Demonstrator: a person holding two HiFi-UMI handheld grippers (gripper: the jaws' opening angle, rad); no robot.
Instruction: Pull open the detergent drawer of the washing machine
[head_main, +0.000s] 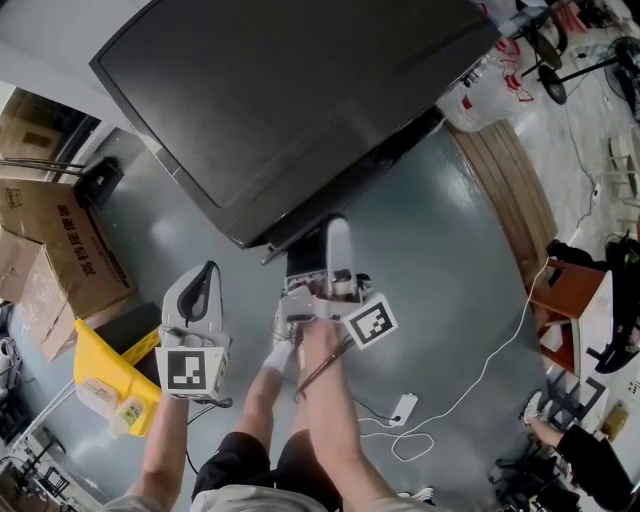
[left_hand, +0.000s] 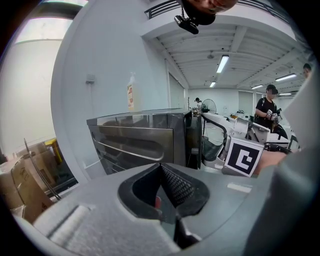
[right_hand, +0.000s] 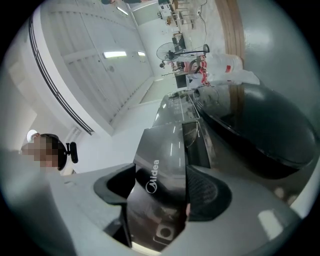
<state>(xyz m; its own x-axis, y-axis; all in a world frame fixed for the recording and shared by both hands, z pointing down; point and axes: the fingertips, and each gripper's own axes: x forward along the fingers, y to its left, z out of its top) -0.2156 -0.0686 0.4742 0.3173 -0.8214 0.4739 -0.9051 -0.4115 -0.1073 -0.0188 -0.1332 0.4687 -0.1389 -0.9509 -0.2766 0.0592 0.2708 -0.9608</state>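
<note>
Right tongs (right_hand: 162, 192) are clamped on the detergent drawer (right_hand: 157, 165) front panel at frame centre. The drawer looks partly out of the washing machine (head_main: 280, 110). Pull straight and level, no twisting. Left tongs (left_hand: 161, 186) are pinched together, empty.

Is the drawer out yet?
Out, at least partly: drawer juts past the washer front, right gripper shut on its panel.

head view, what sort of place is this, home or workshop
Probably a workshop or lab, not a home: a dark grey washing machine on a bare grey floor, brown cardboard boxes beside it, a white power strip lying loose.
</note>
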